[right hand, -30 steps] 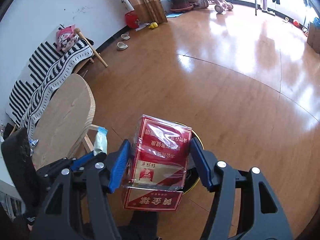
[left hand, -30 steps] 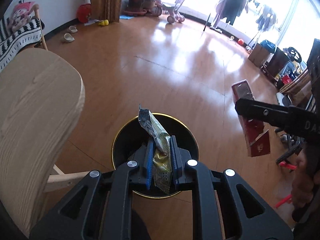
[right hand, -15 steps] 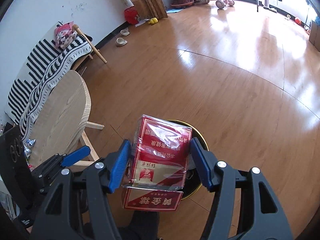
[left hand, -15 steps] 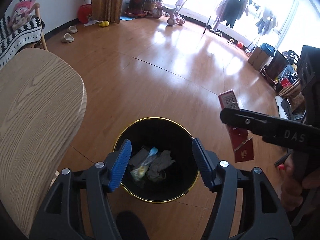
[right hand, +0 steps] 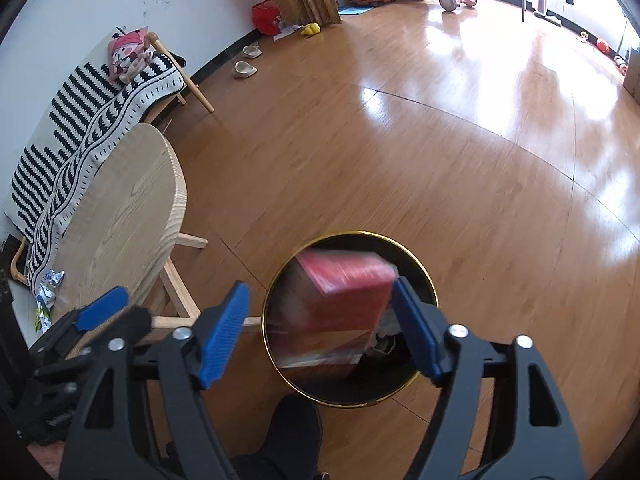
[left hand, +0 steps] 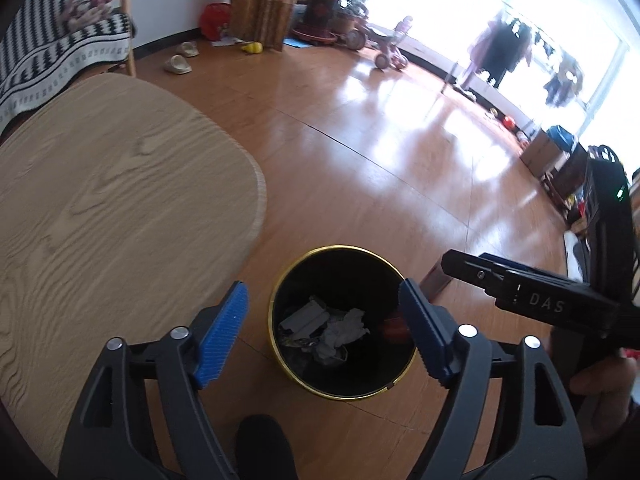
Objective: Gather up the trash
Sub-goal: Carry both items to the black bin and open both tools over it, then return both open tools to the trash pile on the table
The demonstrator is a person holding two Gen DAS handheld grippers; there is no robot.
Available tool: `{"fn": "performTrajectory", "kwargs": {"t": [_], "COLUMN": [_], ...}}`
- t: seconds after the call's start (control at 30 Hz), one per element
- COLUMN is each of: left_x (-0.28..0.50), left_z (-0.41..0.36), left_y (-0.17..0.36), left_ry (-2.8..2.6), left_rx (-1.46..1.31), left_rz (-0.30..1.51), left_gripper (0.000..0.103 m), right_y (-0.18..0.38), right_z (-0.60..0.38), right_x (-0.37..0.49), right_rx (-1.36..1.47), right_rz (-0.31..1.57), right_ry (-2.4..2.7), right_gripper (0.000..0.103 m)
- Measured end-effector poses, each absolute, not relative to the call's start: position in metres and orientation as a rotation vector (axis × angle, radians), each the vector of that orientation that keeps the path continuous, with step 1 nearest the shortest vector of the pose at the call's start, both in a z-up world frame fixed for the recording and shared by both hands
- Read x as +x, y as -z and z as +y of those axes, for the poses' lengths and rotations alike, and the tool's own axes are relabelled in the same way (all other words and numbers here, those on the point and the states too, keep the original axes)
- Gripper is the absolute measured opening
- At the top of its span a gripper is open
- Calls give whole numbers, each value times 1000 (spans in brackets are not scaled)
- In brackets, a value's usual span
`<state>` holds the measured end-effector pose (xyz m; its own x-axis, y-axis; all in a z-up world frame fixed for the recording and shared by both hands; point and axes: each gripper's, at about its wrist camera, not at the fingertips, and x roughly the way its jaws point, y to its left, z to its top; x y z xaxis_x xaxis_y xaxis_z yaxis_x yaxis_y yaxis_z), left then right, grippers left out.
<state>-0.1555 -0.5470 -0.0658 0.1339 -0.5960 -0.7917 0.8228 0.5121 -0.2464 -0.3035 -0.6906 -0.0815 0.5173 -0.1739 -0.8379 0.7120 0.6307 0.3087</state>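
Note:
A black bin with a gold rim [left hand: 276, 300] stands on the wood floor below both grippers; it also shows in the right wrist view [right hand: 430, 292]. Crumpled paper and wrappers [left hand: 328, 328] lie in it. My left gripper [left hand: 324, 332] is open and empty above the bin. My right gripper [right hand: 320, 328] is open above the bin. A red box [right hand: 344, 292], blurred, is falling free between its fingers into the bin. The right gripper's black arm [left hand: 540, 304] shows at the right of the left wrist view.
A light wooden table [left hand: 100, 208] stands left of the bin, also in the right wrist view [right hand: 120, 208], with a foil wrapper [right hand: 46, 292] at its near edge. A striped blanket covers a bench [right hand: 80, 120] by the wall. A black shoe [left hand: 264, 448] is below the bin.
My left gripper opened and dropped the yellow wrapper into the bin, then shifted left. My right gripper has just opened and the red box is falling into the bin.

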Motion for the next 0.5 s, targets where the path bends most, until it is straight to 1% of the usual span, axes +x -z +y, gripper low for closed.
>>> {"fn": "performTrajectory", "kwargs": {"t": [0.13,0.23,0.33,0.5], "left_x": [-130,-105,-71,-21], "left_z": [-508,-470,-411,-295], "left_y": [41,20,0,-18], "left_ry": [1018,970,886,695], "left_rx": [223,180,115,101], "left_rz": [966,931,908,859], "left_gripper": [79,81,82,84], "right_y": [66,49,32,8], "right_z": [-672,-643,-606,-519], "right_x": [-284,-253,-212,-124], "right_rx": [688,643,588,490], "right_rz": [854,844,845,862], "right_ry": [552,491,412,254], "right_gripper": [73,76,76,77]}}
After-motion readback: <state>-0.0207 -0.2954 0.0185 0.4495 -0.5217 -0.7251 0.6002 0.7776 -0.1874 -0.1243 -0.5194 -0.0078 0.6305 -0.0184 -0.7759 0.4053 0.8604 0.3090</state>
